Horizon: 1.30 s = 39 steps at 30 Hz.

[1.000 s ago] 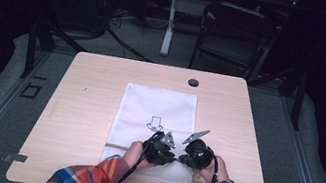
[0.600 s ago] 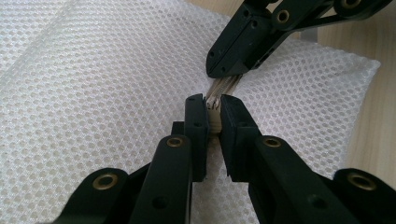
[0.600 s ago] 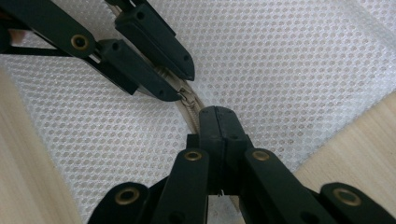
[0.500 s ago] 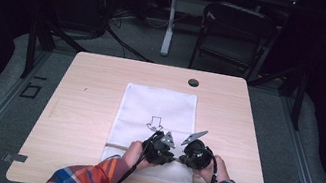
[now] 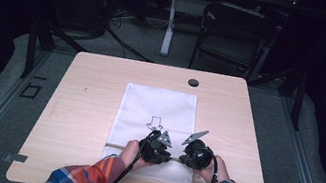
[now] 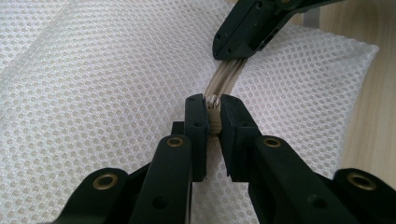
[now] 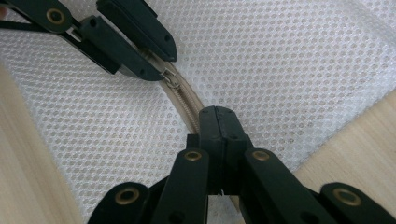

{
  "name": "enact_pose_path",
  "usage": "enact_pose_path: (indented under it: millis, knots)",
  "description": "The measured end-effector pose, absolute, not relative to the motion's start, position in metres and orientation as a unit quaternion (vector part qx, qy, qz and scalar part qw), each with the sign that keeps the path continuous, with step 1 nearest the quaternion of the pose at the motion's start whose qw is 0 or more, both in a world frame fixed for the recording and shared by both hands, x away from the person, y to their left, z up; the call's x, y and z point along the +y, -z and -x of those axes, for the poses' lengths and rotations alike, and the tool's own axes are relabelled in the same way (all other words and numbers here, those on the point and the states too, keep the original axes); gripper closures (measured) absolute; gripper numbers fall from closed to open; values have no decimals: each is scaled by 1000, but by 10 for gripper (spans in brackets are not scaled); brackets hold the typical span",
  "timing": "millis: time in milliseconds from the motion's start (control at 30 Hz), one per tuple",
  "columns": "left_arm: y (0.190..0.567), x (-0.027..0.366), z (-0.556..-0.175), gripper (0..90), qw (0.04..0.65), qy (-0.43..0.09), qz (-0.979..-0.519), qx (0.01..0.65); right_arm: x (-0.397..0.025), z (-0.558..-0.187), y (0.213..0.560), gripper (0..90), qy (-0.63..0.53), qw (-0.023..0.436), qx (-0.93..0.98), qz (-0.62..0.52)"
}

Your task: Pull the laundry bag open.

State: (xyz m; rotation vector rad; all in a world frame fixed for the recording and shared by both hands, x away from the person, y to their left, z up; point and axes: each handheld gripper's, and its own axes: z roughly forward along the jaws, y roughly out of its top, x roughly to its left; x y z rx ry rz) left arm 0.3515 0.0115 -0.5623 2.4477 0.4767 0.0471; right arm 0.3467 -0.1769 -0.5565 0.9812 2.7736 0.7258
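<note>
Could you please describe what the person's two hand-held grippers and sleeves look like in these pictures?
Both the left gripper and right gripper are matte black, each with two blocky jaws on linked bars pinned by brass-coloured rivets. Each carries a grey three-cornered plate on top and trails a black cable toward the person. The sleeves are a plaid of red, orange, blue and yellow.

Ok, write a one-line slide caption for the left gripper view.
Left gripper clamps the zipper of a white mesh bag; right gripper pinches it farther along.

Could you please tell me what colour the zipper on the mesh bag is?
The zipper is beige, against the white mesh bag; the left gripper view shows it best.
</note>
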Motion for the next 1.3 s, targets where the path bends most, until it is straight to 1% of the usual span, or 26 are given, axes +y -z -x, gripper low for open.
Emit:
enact_pose_path:
  millis: [1067,1300]
  knots:
    - [561,29,-351,814,309,-15,-933,184,-177,-347,557,900,-240,54,913,-325]
    - [560,38,-349,815,306,-19,-934,187,-177,-347,556,900,-238,53,914,-325]
